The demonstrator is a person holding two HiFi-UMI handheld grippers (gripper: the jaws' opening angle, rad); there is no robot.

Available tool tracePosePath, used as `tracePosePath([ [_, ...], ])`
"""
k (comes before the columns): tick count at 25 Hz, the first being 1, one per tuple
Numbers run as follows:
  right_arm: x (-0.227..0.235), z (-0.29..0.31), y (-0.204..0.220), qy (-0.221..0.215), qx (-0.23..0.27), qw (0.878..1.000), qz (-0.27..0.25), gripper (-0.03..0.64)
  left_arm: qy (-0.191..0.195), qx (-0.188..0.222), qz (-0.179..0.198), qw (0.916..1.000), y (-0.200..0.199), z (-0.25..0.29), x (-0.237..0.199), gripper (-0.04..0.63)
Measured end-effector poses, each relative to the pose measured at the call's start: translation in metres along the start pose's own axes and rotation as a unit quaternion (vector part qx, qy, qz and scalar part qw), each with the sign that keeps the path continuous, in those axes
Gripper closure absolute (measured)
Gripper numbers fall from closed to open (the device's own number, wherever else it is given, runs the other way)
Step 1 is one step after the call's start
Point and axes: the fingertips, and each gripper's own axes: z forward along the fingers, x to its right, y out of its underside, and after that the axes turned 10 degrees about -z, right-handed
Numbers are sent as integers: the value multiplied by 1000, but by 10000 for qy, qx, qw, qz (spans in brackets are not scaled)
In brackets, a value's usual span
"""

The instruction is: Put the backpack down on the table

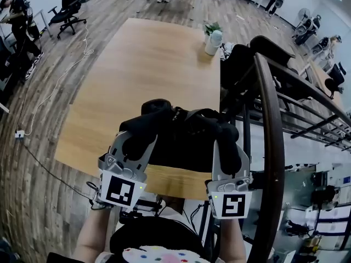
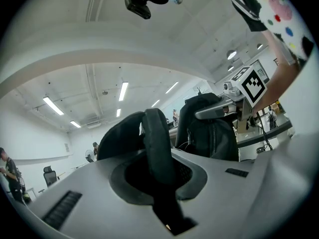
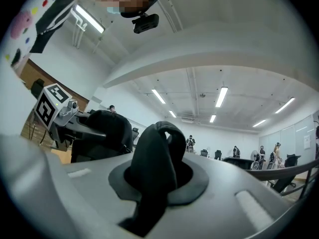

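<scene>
Head view: backpack (image 1: 184,138) over near edge of table (image 1: 137,64), slung between left tongs (image 1: 134,147) and right tongs (image 1: 227,149); contact with tabletop unclear. Gripper views alone reveal grip: left tongs clamped narrow on shoulder strap (image 2: 157,143), right tongs likewise on other strap (image 3: 159,158)

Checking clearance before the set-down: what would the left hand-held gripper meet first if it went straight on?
The black fabric backpack itself: its padded strap is clamped in the left hand-held gripper, the bag's bulk right ahead. Past it, the light wooden table looks free, though depth is unclear.
</scene>
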Motion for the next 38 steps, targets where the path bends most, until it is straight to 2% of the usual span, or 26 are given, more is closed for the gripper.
tracePosePath([
  [11,19,61,32,93,-162,9998,-50,554,182,70,100,9998,14,65,-38,546],
  [20,28,103,73,126,-345,9993,31,554,213,46,-106,9997,45,113,-59,546],
  [30,34,143,122,197,-607,9978,196,554,262,-178,-360,9988,89,162,-77,546],
  [38,34,166,166,151,-863,9955,360,554,298,-476,-390,9977,127,194,-80,546],
])
